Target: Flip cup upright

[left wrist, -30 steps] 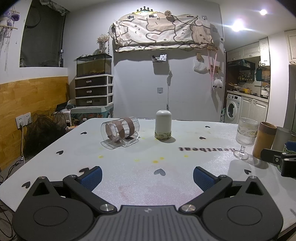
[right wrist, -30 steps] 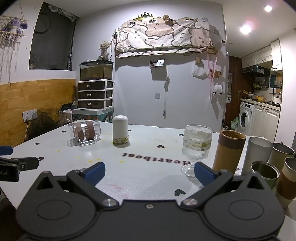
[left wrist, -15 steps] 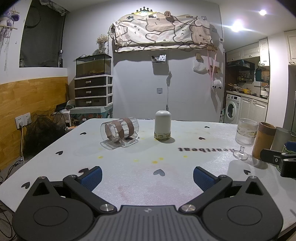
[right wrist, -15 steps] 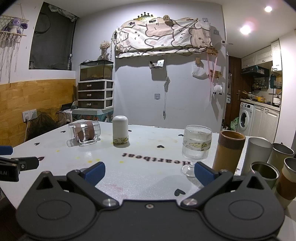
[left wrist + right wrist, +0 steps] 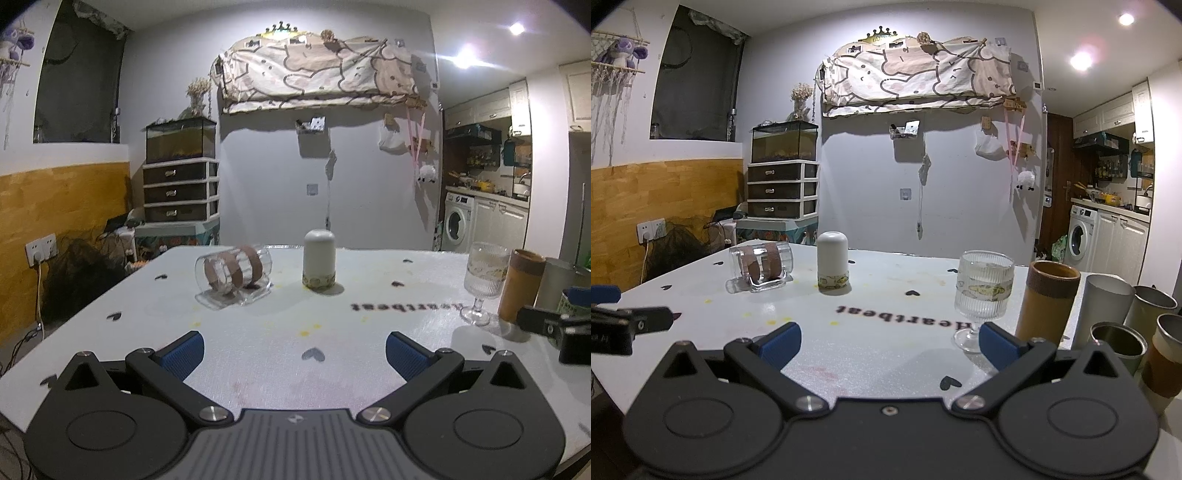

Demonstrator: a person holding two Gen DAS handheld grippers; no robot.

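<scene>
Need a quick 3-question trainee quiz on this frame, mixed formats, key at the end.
1. True or false: the clear mug with brown bands stands upright on the table.
2. Multiple choice: what stands just right of that mug in the left wrist view? A) the white domed cup, mouth down; B) the ribbed stemmed glass; C) the brown tumbler.
3. Fill in: the left gripper and the right gripper both have their jaws ____, holding nothing.

Key: 1 false, it lies on its side. 2 A. 3 open.
</scene>
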